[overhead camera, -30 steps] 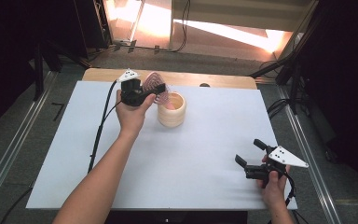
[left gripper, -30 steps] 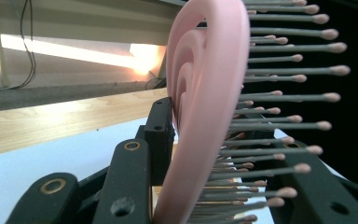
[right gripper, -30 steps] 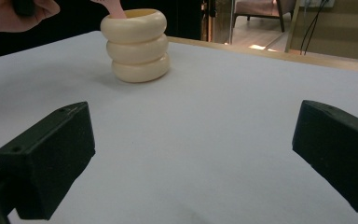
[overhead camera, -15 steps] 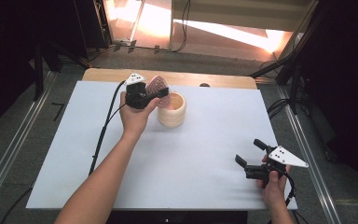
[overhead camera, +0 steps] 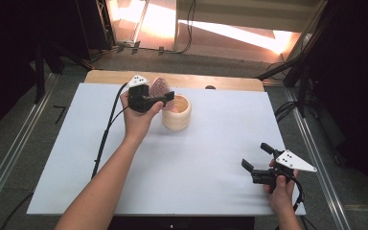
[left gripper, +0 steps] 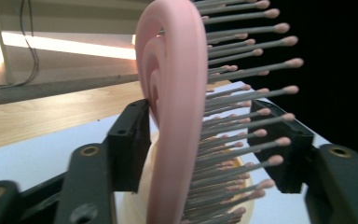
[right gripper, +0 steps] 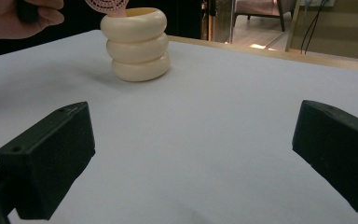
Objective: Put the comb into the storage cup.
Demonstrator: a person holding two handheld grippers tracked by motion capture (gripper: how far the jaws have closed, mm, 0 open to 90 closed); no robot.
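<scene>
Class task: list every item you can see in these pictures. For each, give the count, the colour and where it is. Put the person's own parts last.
Hairbrush: one, pink, standing in the holder, between the left tool's jaws.
Holder: one, cream, ribbed, far half of the table.
Table: one, white top, wooden far edge.
Left tool: one, black, jaws just been opening around the hairbrush.
Right tool: one, black, open, near right corner.
Hands: two, one on each tool.

A white-topped bench (overhead camera: 211, 158) stood in a dark room; beyond it, sunlight (overhead camera: 230, 36) streaked the floor.
</scene>
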